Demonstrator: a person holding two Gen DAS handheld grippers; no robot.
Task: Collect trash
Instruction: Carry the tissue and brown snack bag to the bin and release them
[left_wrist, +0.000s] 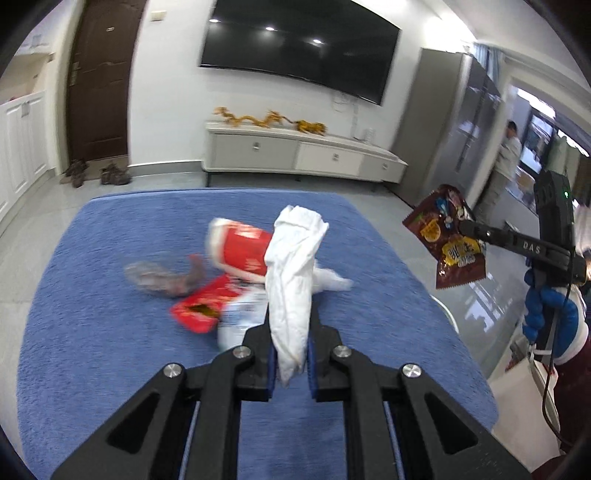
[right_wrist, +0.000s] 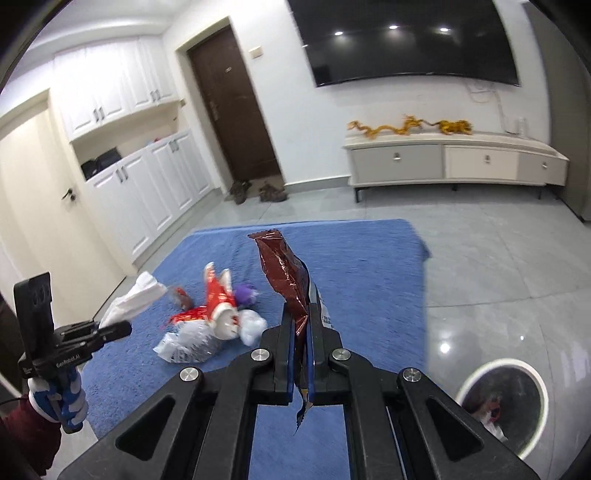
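White tissue (left_wrist: 291, 295) is clenched in your left gripper (left_wrist: 290, 354), the brown wrapper (right_wrist: 291, 280) in your right gripper (right_wrist: 300, 354), lifted clear for the bin (right_wrist: 502, 402) at four o'clock.

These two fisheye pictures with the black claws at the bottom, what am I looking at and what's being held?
A person holds a hand-held claw in each hand, with a camera on each looking along its fingers. The left camera shows the left claw shut on a crumpled white tissue, with the right claw at the side. The right camera shows the right claw shut on a brown snack wrapper. On the blue mat lie a red paper cup, wrappers and a clear plastic bag. A white trash bin stands on the floor.
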